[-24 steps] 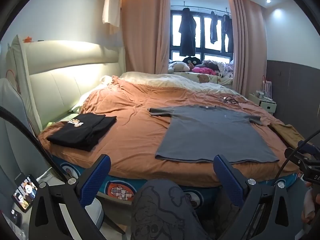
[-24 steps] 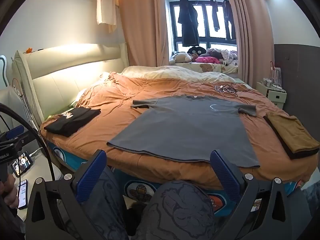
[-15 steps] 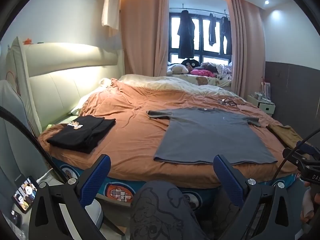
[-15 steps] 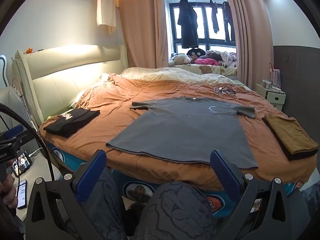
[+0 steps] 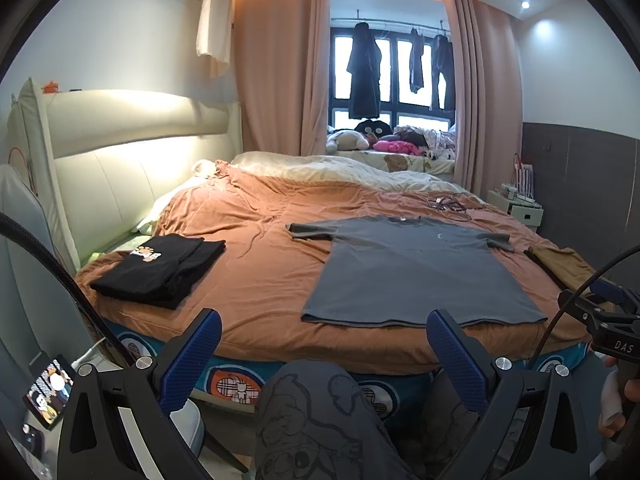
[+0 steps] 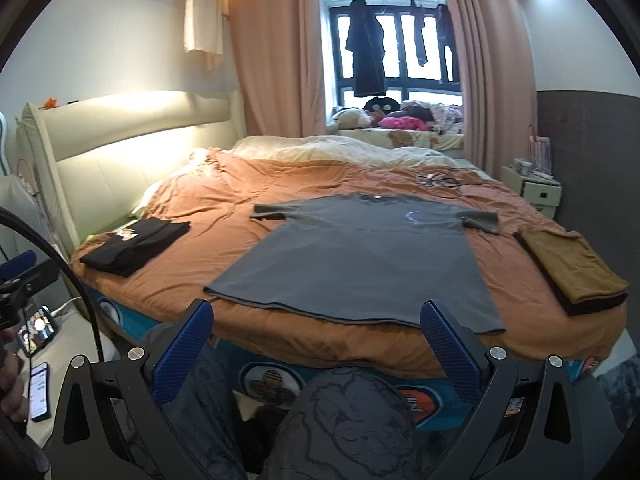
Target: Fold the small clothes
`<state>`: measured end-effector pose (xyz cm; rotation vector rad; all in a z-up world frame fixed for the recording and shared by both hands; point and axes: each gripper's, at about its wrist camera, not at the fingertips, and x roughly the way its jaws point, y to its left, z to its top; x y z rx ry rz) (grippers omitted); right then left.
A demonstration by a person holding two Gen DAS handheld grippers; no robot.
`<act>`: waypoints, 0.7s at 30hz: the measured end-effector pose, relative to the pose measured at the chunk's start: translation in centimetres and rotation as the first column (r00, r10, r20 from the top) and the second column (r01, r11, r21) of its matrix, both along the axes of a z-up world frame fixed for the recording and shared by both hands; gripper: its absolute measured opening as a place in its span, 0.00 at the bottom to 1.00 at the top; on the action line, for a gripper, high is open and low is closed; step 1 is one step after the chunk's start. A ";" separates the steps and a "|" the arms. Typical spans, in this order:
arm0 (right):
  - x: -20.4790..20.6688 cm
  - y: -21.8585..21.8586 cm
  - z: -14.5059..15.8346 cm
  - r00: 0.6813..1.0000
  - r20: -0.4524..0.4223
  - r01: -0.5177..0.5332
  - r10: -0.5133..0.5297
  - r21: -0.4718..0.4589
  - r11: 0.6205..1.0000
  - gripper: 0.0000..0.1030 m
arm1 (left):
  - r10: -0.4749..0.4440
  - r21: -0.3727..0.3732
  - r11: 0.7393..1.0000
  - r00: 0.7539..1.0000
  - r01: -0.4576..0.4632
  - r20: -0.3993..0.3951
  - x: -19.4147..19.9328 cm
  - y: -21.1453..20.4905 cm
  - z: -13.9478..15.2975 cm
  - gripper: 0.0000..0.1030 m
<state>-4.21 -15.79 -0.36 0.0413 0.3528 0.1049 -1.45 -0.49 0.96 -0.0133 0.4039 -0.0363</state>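
Nothing on the bed [image 5: 256,280] has shifted since the earlier frames; both tools have only drifted slightly. The grey tee [image 5: 412,272] lies spread flat near the bed's front edge, collar toward the window. A folded black shirt [image 5: 160,268] sits to its left, a folded brown one [image 6: 572,268] to its right. The left tool [image 5: 324,344] and right tool [image 6: 316,332] gape wide, empty, short of the bed, above the person's knee [image 5: 320,412]
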 end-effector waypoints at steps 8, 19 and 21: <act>-0.5 0.7 -0.1 1.000 0.009 -0.001 0.001 -0.013 1.000 1.00 | -0.008 -0.009 1.000 1.000 0.008 0.005 -0.3 0.0 0.0 1.00; -0.7 0.1 -0.2 1.000 0.016 -0.010 0.010 -0.010 1.000 1.00 | -0.005 -0.012 1.000 1.000 0.005 0.005 -0.7 0.6 0.0 1.00; -0.7 0.3 -0.2 1.000 0.017 -0.009 0.010 -0.010 1.000 1.00 | -0.008 -0.017 1.000 1.000 0.008 0.005 -0.7 0.6 0.0 1.00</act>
